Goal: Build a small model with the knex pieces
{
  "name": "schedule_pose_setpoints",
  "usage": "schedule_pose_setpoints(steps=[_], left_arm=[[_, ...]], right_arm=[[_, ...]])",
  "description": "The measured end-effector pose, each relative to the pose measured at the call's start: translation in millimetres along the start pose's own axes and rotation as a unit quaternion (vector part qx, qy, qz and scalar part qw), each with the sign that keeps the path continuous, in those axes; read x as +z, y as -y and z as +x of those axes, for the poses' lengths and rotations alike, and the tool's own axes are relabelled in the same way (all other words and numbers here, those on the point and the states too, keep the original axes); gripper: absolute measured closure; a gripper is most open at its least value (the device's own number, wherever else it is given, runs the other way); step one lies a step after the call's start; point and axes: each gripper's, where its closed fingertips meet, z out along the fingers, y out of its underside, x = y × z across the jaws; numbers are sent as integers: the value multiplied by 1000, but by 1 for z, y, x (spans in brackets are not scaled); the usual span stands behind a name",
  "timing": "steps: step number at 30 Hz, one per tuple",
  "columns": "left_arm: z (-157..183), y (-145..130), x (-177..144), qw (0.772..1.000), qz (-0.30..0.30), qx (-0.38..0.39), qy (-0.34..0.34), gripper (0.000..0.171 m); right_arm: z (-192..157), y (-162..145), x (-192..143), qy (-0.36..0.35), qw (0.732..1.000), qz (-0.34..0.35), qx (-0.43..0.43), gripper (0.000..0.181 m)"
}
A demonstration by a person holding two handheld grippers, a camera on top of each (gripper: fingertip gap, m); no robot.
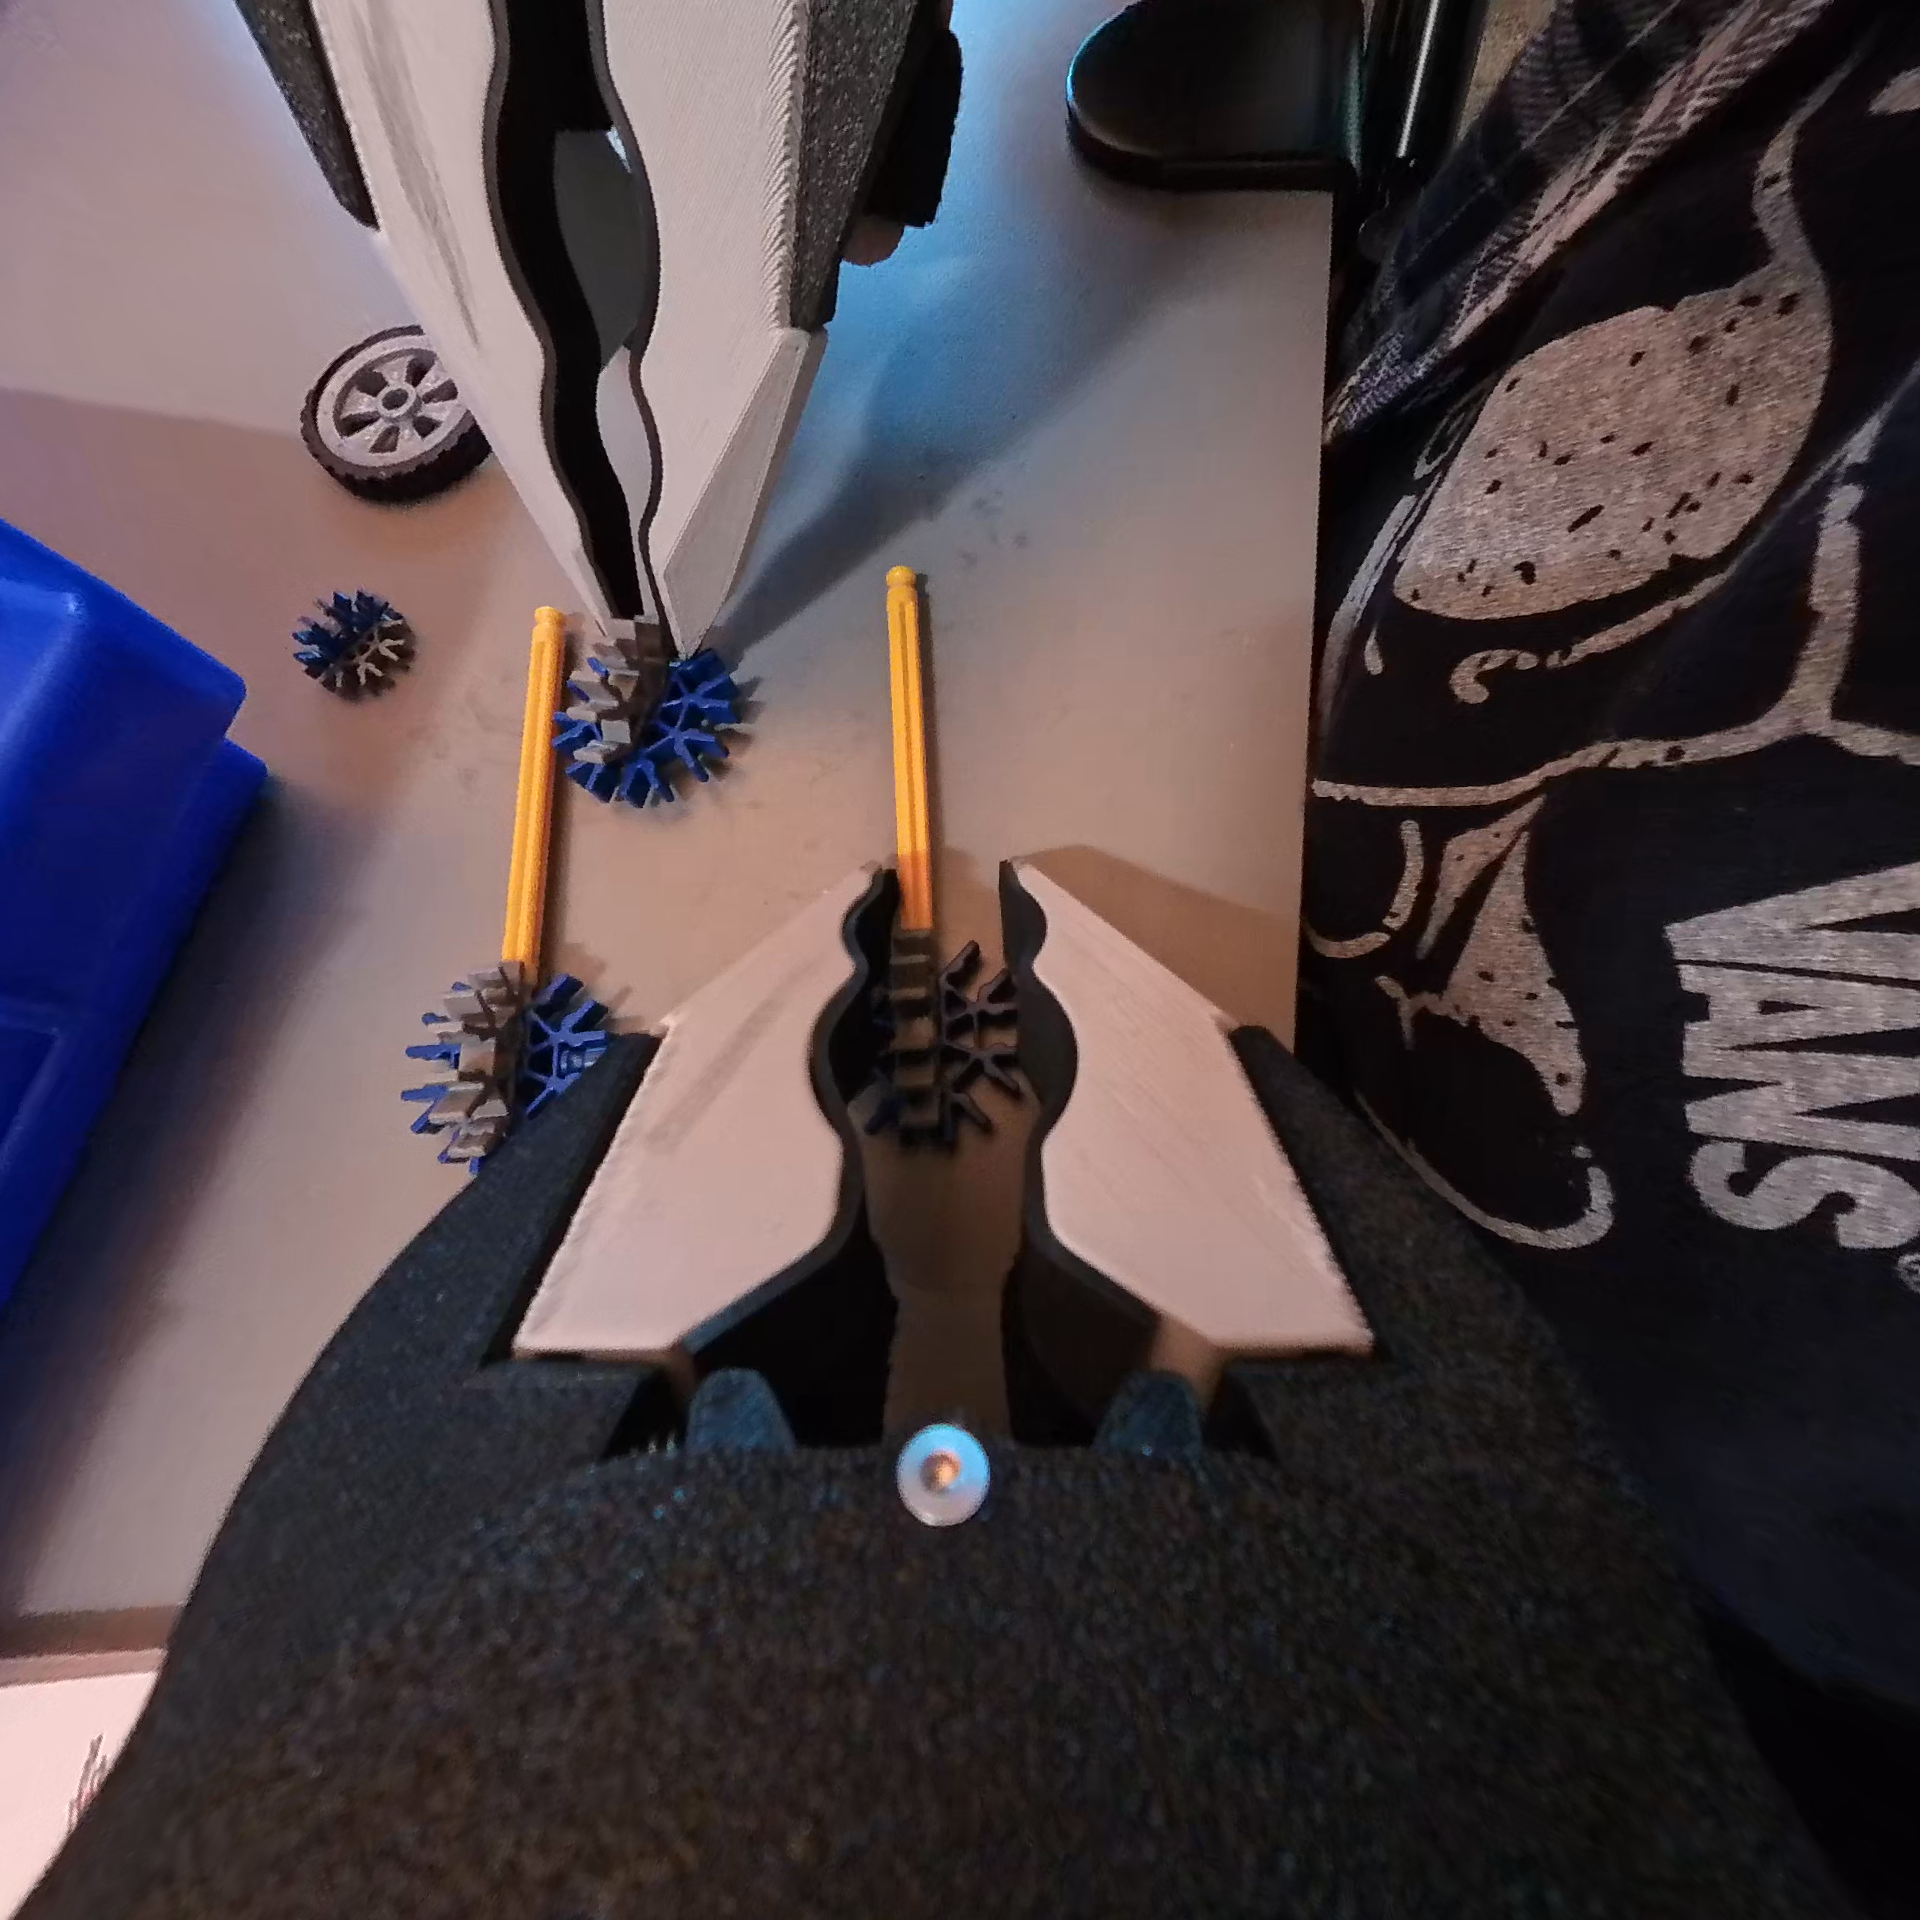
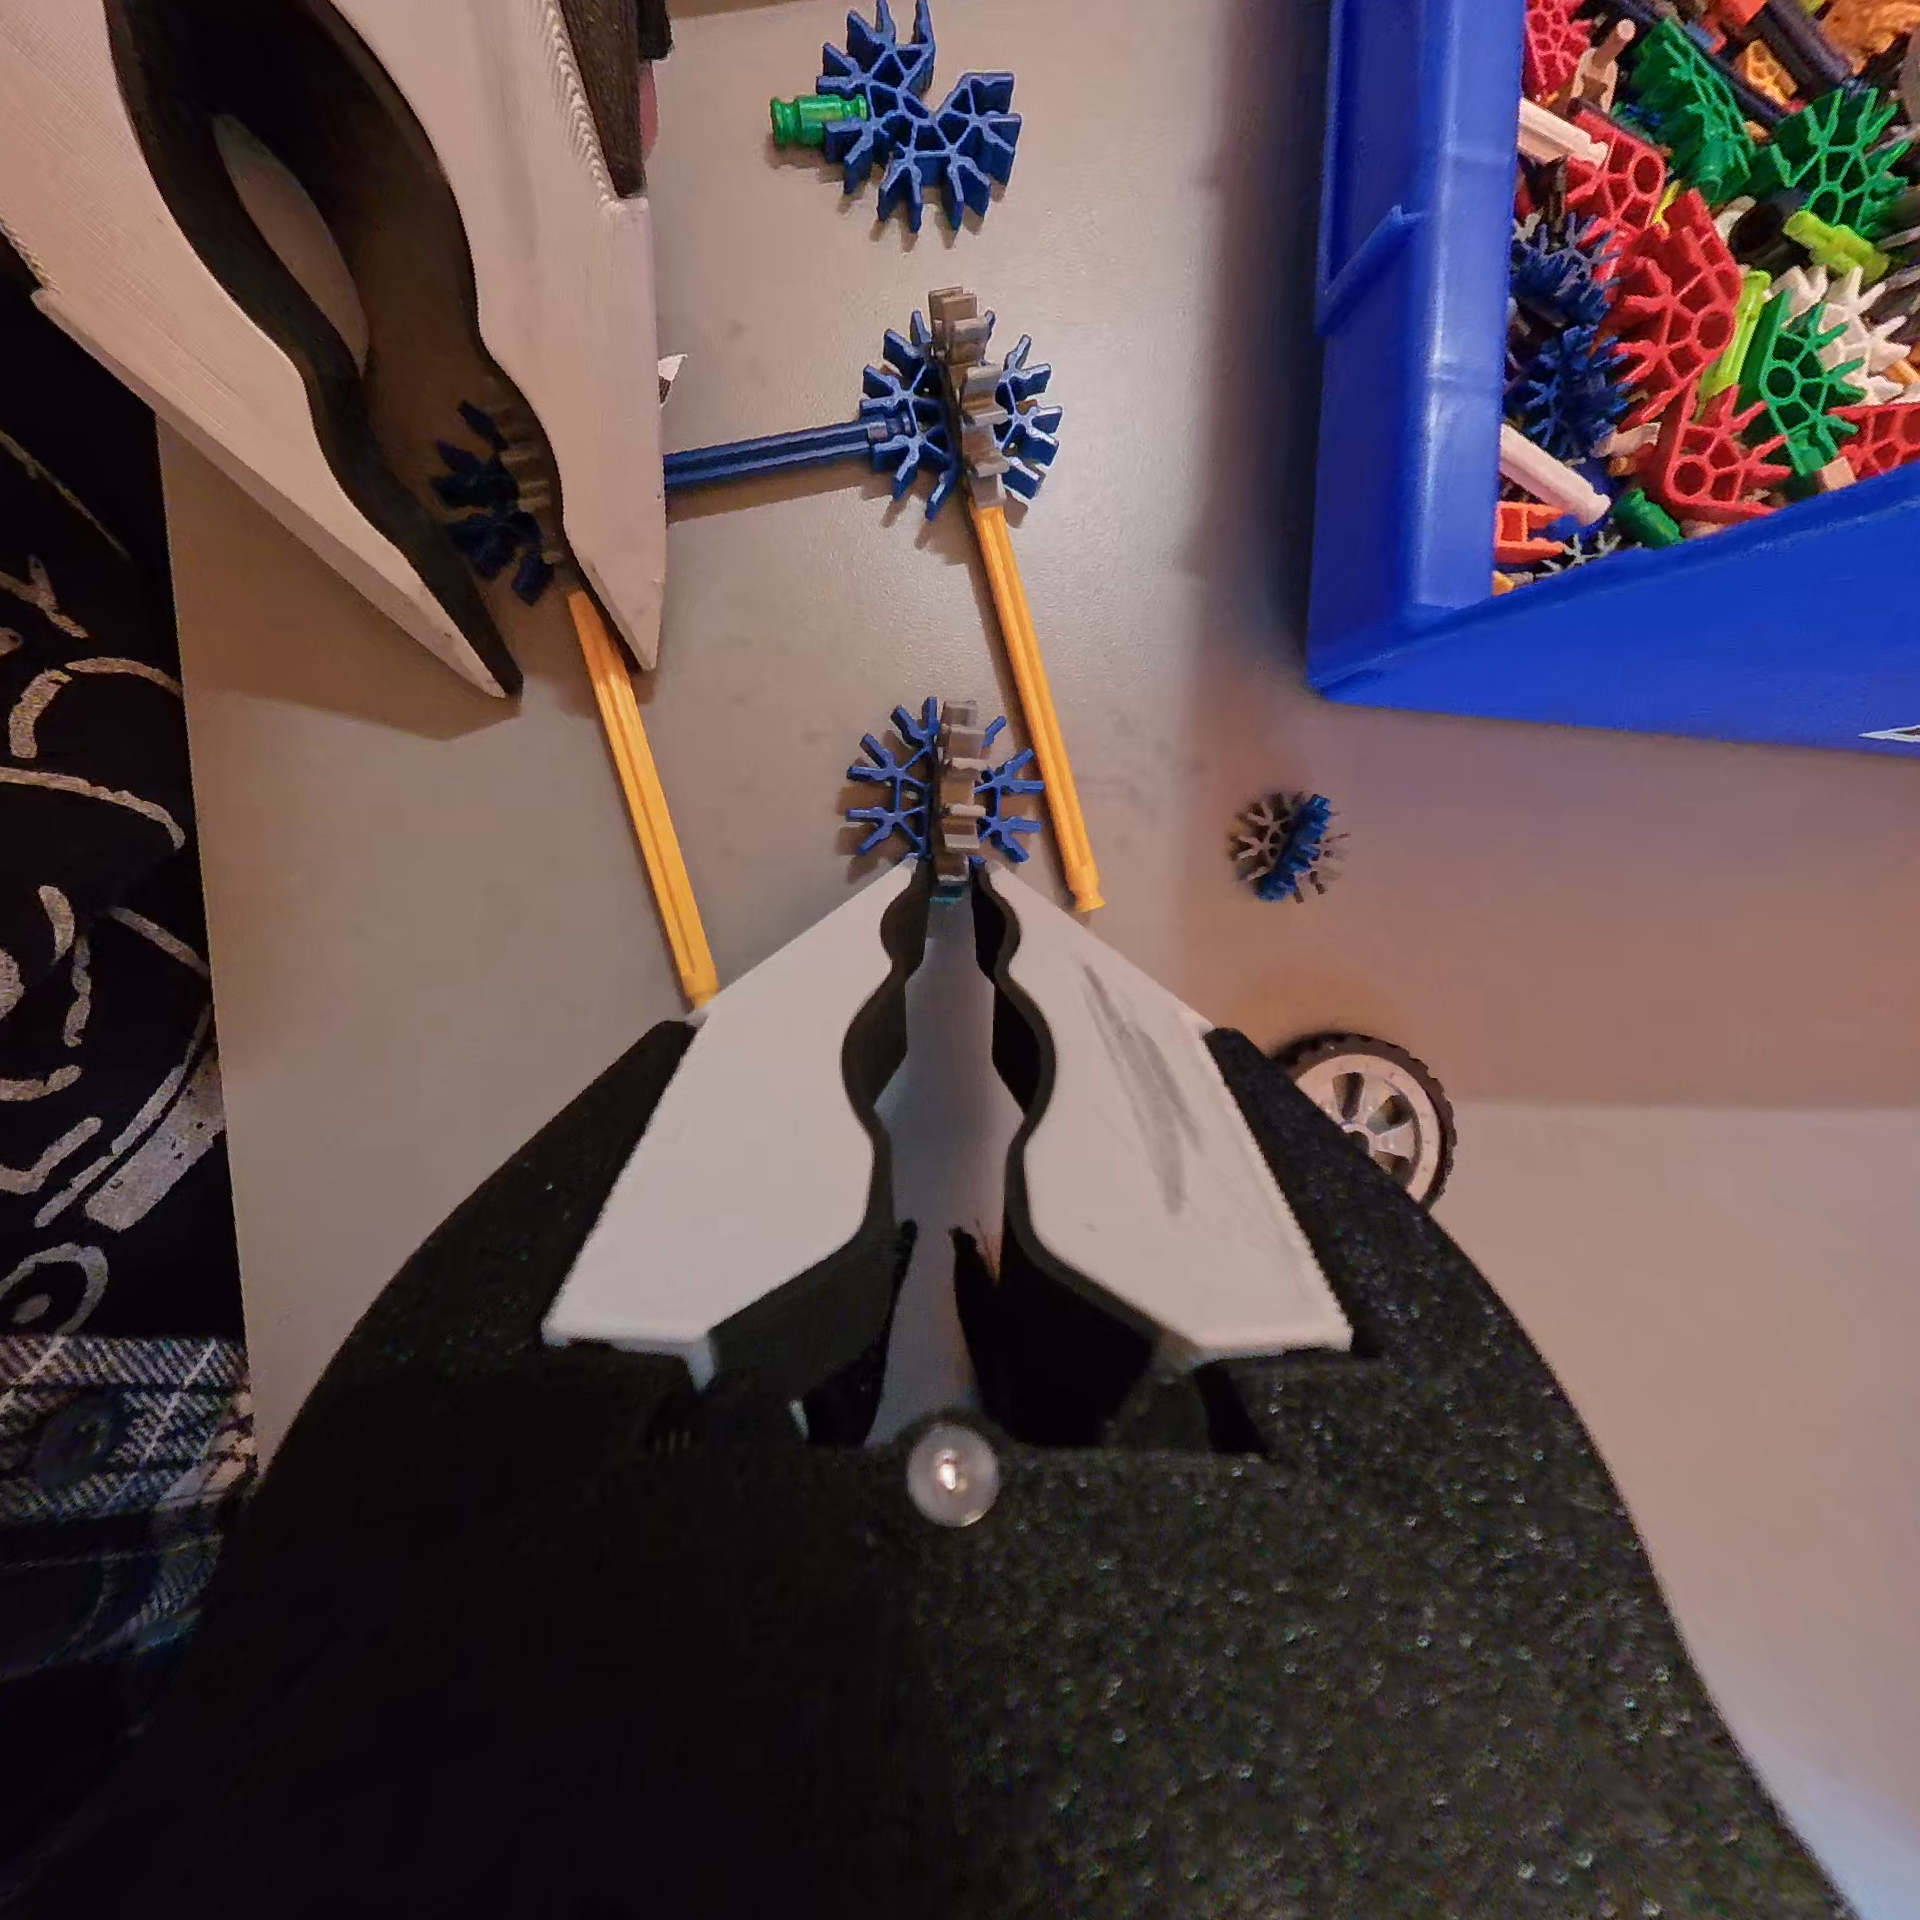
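Observation:
My left gripper is shut on a blue-and-grey snowflake connector held deep between its fingers. A yellow rod sticks forward out of that connector, above the grey table. The right wrist view shows this gripper at the upper left with the same rod. My right gripper pinches the grey half of a second blue-and-grey connector standing on the table. It comes down from above in the left wrist view onto that connector.
A third connector with a yellow rod and a blue rod lies beside them. Nearby are a small connector, a toy wheel, blue connectors with a green piece and a blue bin of parts. A person's dark shirt is at the table edge. Left tips to right tips: about 8 cm. It is some 9 cm from my right tips to the toy wheel. It is also in sight in the left wrist view.

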Motion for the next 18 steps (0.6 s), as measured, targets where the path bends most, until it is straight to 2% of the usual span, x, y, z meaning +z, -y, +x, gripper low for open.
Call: schedule_pose_setpoints(steps=[18], left_arm=[[0,0,1,1000,-1,-11,-12,153]], right_arm=[[2,-4,-1,12,1000,7,18,174]])
